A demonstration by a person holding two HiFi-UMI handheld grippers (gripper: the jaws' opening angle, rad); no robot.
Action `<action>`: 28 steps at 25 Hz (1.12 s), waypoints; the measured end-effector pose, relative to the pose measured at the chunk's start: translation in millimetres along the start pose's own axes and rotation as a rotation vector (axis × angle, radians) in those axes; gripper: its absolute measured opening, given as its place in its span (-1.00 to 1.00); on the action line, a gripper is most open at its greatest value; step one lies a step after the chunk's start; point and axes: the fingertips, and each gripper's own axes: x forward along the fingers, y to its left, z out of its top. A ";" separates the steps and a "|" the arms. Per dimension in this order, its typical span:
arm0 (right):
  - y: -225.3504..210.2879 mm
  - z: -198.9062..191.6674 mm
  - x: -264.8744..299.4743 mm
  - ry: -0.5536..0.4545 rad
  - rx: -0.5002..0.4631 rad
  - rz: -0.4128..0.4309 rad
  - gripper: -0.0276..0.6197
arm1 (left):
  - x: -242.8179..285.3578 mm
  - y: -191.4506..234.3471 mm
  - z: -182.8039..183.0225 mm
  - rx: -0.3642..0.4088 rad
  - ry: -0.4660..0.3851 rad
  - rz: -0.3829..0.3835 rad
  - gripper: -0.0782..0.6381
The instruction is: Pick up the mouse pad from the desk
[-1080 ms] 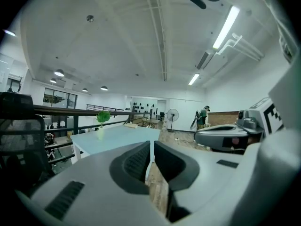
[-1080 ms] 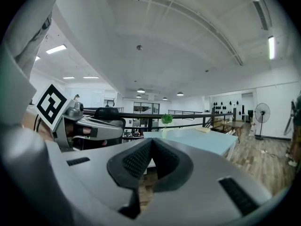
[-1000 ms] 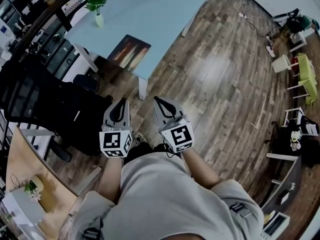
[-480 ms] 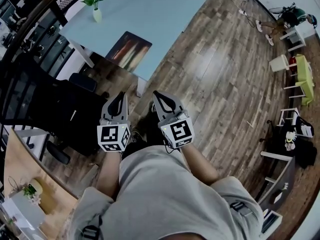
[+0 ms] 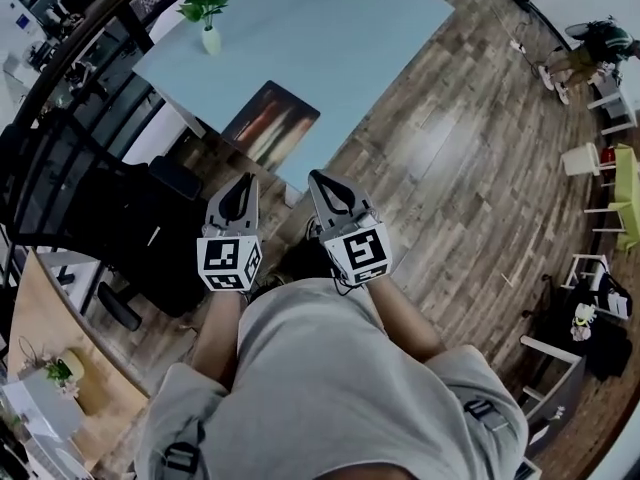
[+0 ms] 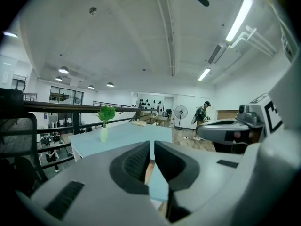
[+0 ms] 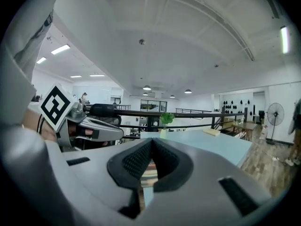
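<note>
Pale blue tabletop (image 5: 330, 38), mouse pad (image 5: 270, 125) flat near its edge. Left hand-held gripper (image 5: 248, 180) and right hand-held gripper (image 5: 317, 178) short of it, both pressed together, empty.

Shows a wood-plank floor (image 5: 450, 158) with a bright sheen. Includes a light-blue desk (image 5: 330, 38) on white legs, a black mesh chair (image 5: 70, 198) beside it, a black railing (image 6: 70, 108) behind. Has a white ceiling (image 6: 141, 41) with strip lights (image 6: 240, 18).
</note>
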 end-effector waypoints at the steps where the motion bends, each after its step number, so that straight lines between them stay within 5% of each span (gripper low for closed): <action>1: -9.6 -1.5 6.1 0.003 0.003 0.007 -0.90 | 9.5 1.3 0.1 -0.003 0.007 0.008 -0.67; 12: -87.6 -28.4 35.6 0.046 0.065 0.108 -0.90 | 71.7 -10.6 -15.3 0.004 0.129 0.119 -0.66; 19: -91.3 -53.2 58.0 0.095 0.095 0.189 -0.90 | 80.4 -1.6 -41.5 0.026 0.224 0.195 -0.66; 28: -70.6 -84.1 100.2 0.203 0.095 0.285 -0.90 | 84.1 31.6 -87.7 -0.178 0.311 0.222 -0.66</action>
